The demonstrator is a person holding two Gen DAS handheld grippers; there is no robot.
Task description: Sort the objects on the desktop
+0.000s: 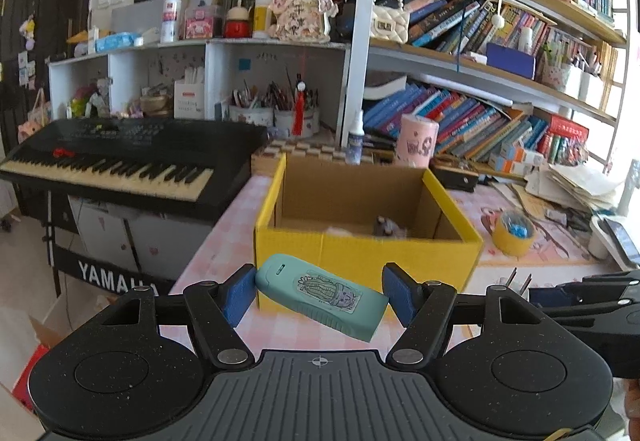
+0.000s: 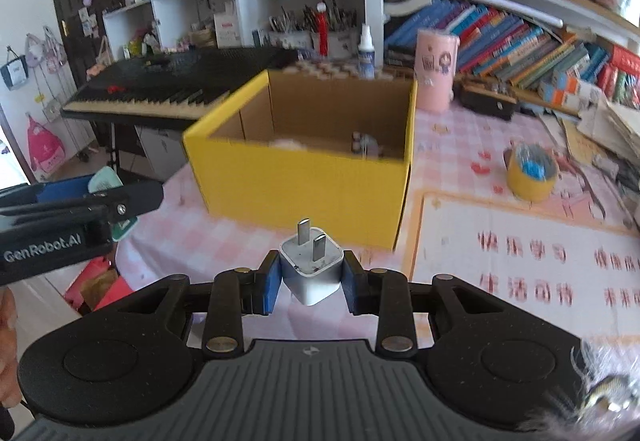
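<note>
**Both grippers loaded, held just short of the yellow box**

Readable writing is scarce. The black electronic keyboard (image 1: 120,157) to the left of the bench carries "YAMAHA" in white capitals on its stand, the last letters cut off by the gripper body in the left wrist view. In the right wrist view the side of the left gripper (image 2: 102,197) reads "GenRobot.AI". The pink checked cloth on the bench (image 2: 500,265) has a printed panel of red Chinese characters, too blurred to read. A pink cylindrical tin (image 2: 436,71) behind the box bears small cartoon stickers; its lettering cannot be made out.

The left gripper (image 1: 320,293) stands about half open, its blue pads pressed on the two ends of a mint-green oblong case (image 1: 322,297) with a cactus sticker on top. The case lies tilted across the jaws, lifted clear of the bench, just in front of the yellow cardboard box (image 1: 368,253).

The right gripper (image 2: 311,277) is closed nearly all the way on a white USB wall charger (image 2: 311,269), prongs pointing up and forward. It too is off the bench, near the front wall of the box.

The box is open-topped, with a small dark item and something pale on its floor, both blurred. A roll of yellow tape (image 2: 532,171) sits on the bench to the box's right.
</note>
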